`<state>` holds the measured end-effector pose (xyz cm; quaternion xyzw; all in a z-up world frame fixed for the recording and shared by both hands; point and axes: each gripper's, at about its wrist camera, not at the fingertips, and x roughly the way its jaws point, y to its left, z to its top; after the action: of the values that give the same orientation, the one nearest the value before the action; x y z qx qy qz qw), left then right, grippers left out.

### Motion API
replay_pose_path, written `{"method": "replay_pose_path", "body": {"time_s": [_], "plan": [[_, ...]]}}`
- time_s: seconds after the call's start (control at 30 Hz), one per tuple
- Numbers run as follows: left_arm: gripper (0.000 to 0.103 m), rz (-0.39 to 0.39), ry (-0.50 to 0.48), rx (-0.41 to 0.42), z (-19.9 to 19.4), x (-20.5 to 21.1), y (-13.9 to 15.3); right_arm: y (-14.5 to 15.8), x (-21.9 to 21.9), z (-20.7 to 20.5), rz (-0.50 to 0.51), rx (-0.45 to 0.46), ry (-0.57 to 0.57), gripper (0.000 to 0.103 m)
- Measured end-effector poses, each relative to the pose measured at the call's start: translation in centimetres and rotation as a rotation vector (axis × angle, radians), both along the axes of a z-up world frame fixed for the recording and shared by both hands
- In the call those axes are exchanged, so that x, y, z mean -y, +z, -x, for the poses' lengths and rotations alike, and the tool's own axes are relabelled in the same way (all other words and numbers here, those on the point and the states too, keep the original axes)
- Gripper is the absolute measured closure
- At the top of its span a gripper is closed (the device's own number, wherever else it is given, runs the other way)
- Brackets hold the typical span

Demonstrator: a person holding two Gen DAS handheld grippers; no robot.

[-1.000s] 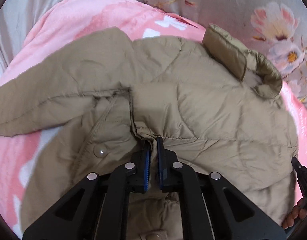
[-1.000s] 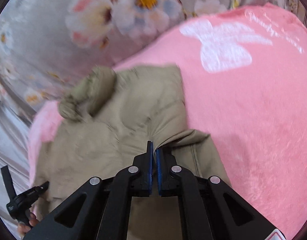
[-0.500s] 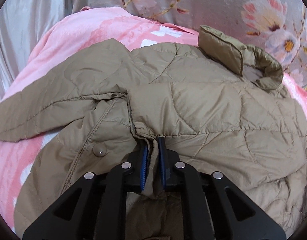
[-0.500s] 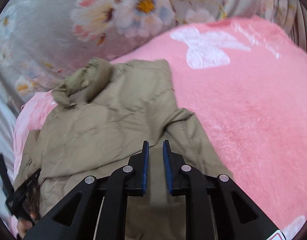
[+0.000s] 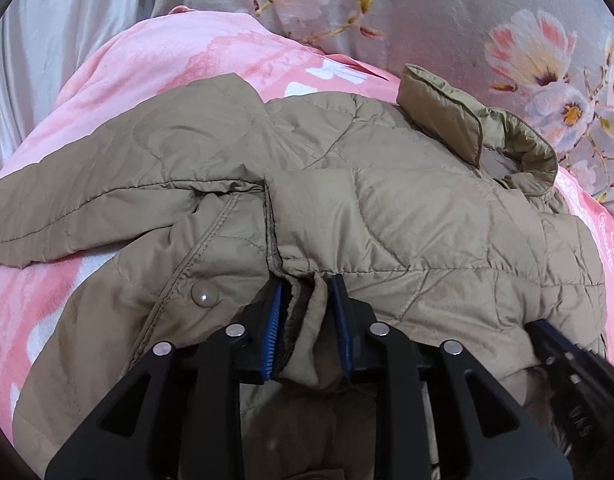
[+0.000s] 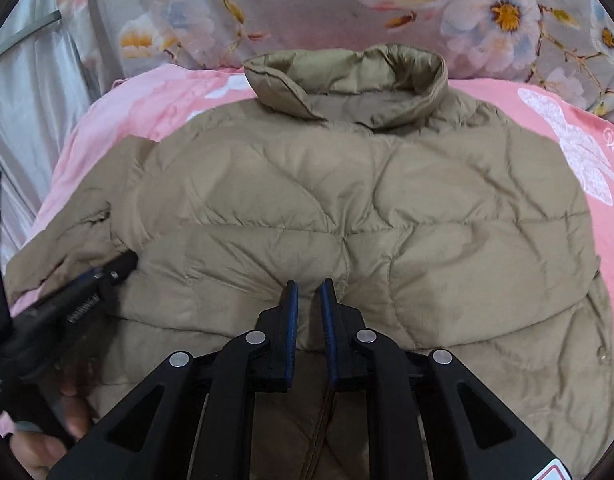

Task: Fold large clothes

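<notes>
Behind everything hangs a grey fabric with printed pink and white flowers [image 6: 487,4], and below it lies a pink fleece blanket [image 5: 155,68] spread over the bed. On this blanket rests the khaki quilted puffer jacket [image 6: 347,208], its stand-up collar [image 6: 347,80] pointing toward the flowered fabric and its body folded over itself near the hem.

The left gripper [image 5: 307,292] has its jaws a little apart, and a thick bunched edge of the jacket sits between the blue pads; I judge the hold as loose, not a firm clamp. The right gripper [image 6: 307,292] hovers just above the middle of the jacket with a narrow gap between the jaws and nothing between them.

The risks I see are these:

- The puffy filling is springy and the shell looks slippery, so the folded layer may spring back open when the left gripper lets go.
- If the left gripper pulls now with such a loose hold, the edge may slide out, or only the top layer may follow and the fold becomes crooked.
- The sleeve [image 5: 87,200] lies spread to the left over the blanket; a next fold may trap it in a lump.
- The round snap button [image 5: 204,295] near the left gripper may catch on a pad.
- The soft blanket may drag together with the jacket.
</notes>
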<state>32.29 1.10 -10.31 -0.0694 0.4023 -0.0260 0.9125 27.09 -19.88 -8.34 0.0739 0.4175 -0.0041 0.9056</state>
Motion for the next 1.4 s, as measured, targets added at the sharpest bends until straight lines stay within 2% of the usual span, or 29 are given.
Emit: {"method": "replay_pose_path", "body": {"time_s": [0.23,0.3,0.37,0.43,0.47,0.5,0.57,0.67,0.77,0.8,0.87,0.93,0.97,1.03,1.07,1.17,1.2,1.23,1.3,1.4], "plan": [[0.071,0.029,-0.013,0.006,-0.1,-0.2,0.1,-0.5,-1.8,-0.3,0.108,0.011,-0.008,0.091],[0.063,0.076,-0.024,0.013,0.0,-0.7,0.1,-0.5,-1.9,-0.3,0.122,0.012,-0.008,0.091],[0.055,0.156,-0.033,0.026,0.5,-1.9,0.7,-0.5,-1.7,-0.3,0.117,0.012,-0.009,0.091],[0.050,0.216,-0.013,0.028,1.3,-3.6,1.8,-0.5,-1.6,-0.2,0.108,0.014,-0.010,0.091],[0.042,0.260,0.011,0.034,2.1,-5.4,2.8,-0.5,-1.6,-0.2,0.104,0.014,-0.011,0.091],[0.029,0.299,0.041,0.047,3.0,-7.2,3.6,-0.5,-1.6,-0.2,0.102,0.015,-0.010,0.091],[0.012,0.322,0.154,0.066,4.6,-11.8,4.8,-0.5,-1.7,-0.2,0.103,0.015,-0.011,0.091],[0.012,0.291,0.380,0.058,6.2,-19.8,5.3,-0.5,-1.6,-0.2,0.100,0.019,-0.013,0.091],[0.012,0.301,0.612,0.010,7.4,-28.0,4.4,0.1,-1.3,0.5,0.082,0.023,-0.021,0.088],[0.012,0.313,0.653,0.005,7.7,-29.6,4.1,0.5,-1.3,1.2,0.075,0.026,-0.029,0.085],[0.013,0.320,0.744,-0.018,7.9,-33.7,2.9,1.3,-1.0,3.4,0.013,0.043,-0.048,0.070],[0.013,0.340,0.775,-0.037,7.5,-36.0,2.0,1.9,-0.8,5.8,-0.058,0.053,-0.037,0.061],[0.013,0.360,0.779,-0.050,7.0,-37.0,1.5,2.1,-0.9,6.7,-0.060,0.059,-0.037,0.059],[0.016,0.411,0.772,-0.056,6.4,-37.7,0.8,2.5,-0.9,8.8,-0.045,0.062,-0.029,0.057],[0.021,0.451,0.767,-0.055,6.0,-38.0,0.4,2.6,-0.9,9.5,-0.039,0.060,-0.027,0.057],[0.049,0.485,0.734,-0.053,4.7,-37.9,0.4,3.1,-0.5,11.6,-0.029,0.057,-0.036,0.057],[0.061,0.478,0.726,-0.053,4.3,-37.8,0.8,3.3,-0.3,12.2,-0.021,0.059,-0.042,0.057],[0.067,0.458,0.715,-0.046,4.0,-37.2,1.4,3.4,-0.1,12.8,-0.009,0.062,-0.053,0.057],[0.096,0.397,0.673,-0.031,3.2,-35.8,3.0,3.5,0.3,13.7,-0.001,0.067,-0.066,0.056],[0.097,0.315,0.583,0.037,2.5,-33.1,6.6,3.5,0.8,14.7,-0.022,0.065,-0.085,0.056]]}}
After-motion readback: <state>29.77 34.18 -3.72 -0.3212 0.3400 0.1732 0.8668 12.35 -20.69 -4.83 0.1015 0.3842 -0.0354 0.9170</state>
